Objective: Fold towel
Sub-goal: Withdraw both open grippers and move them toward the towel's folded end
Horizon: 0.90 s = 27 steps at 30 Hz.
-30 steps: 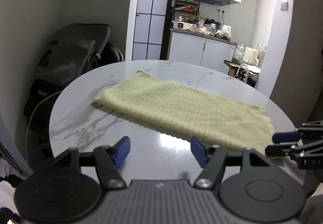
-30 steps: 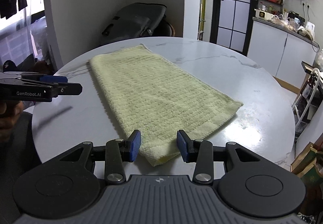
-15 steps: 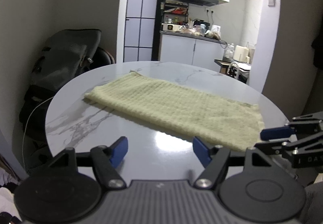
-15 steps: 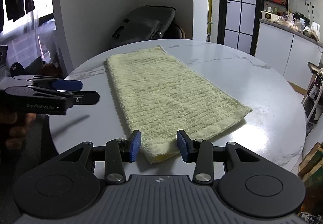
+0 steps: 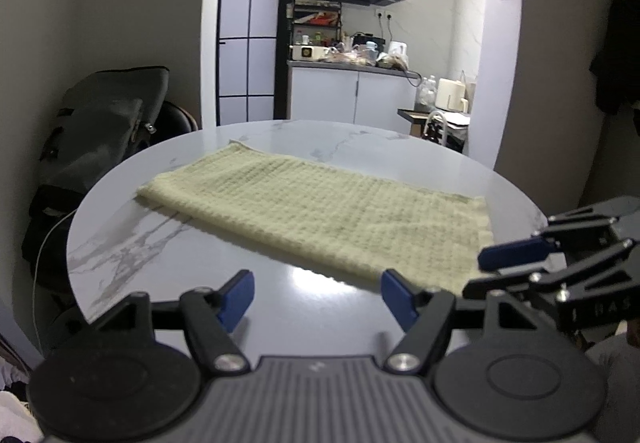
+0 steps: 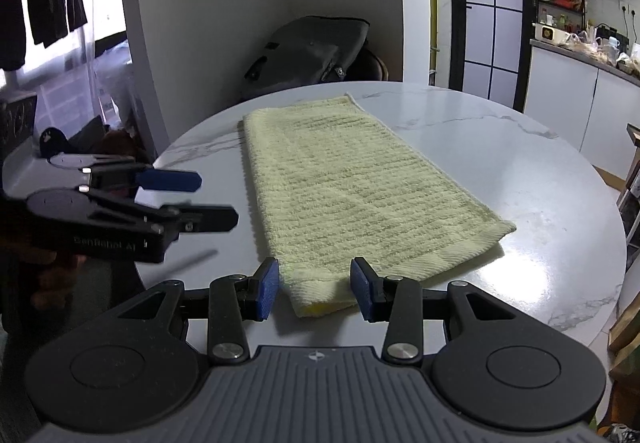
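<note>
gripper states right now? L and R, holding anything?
Left gripper: open, empty, above bare table beside the towel.
Right gripper: open, fingers either side of the towel's near corner, not clamped.

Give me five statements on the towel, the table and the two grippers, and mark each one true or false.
1. The yellow towel lies flat on the round marble table. True.
2. The right gripper is shut on the towel. False: its jaws stand open, with the towel's near corner between them.
3. The left gripper is open and holds nothing. True.
4. The towel hangs over the table's edge. False: all of it that shows rests on the tabletop.
5. A red cup stands on the towel. False: nothing lies on it.
</note>
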Tool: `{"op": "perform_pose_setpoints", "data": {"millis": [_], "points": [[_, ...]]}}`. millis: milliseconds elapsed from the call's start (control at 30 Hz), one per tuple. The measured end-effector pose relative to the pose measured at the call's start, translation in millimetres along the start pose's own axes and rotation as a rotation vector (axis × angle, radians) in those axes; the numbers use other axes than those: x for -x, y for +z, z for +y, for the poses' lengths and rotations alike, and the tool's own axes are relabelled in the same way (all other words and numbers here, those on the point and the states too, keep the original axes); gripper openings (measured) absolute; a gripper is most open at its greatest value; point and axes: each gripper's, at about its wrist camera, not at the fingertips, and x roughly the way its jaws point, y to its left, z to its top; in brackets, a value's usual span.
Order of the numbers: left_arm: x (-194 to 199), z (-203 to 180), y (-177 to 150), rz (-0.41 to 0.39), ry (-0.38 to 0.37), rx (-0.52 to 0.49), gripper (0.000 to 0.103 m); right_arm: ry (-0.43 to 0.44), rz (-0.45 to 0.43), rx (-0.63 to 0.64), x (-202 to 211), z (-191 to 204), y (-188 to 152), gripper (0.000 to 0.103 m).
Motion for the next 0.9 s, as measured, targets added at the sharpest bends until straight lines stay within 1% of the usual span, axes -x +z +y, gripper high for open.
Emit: {"op": "perform_pose_setpoints", "data": {"millis": [300, 400, 467, 567, 633, 700, 833, 900], "points": [[-1, -27, -3, 0.0, -0.068, -0.088, 0.072, -0.038, -0.026, -0.044, 15, -18, -6, 0.044], [0, -38, -1, -0.018, -0.102, -0.124, 0.072, -0.051, -0.034, -0.058, 20, -24, -8, 0.044], [1, -47, 0, -0.028, -0.137, -0.156, 0.07, -0.06, -0.04, -0.068, 23, -28, -9, 0.044], [2, -57, 0, -0.034, -0.175, -0.188, 0.063, -0.072, -0.048, -0.082, 28, -35, -11, 0.044], [1, -61, 0, -0.031, -0.187, -0.199, 0.054, -0.079, -0.053, -0.09, 31, -38, -12, 0.044], [-3, -68, -1, -0.018, -0.209, -0.21, 0.051, -0.082, -0.055, -0.093, 32, -40, -13, 0.044], [-9, -77, -2, -0.007, -0.237, -0.235, 0.037, -0.088, -0.054, -0.096, 34, -42, -15, 0.044], [-12, -80, -3, 0.002, -0.246, -0.245, 0.033, -0.093, -0.053, -0.1, 35, -43, -17, 0.044]]}}
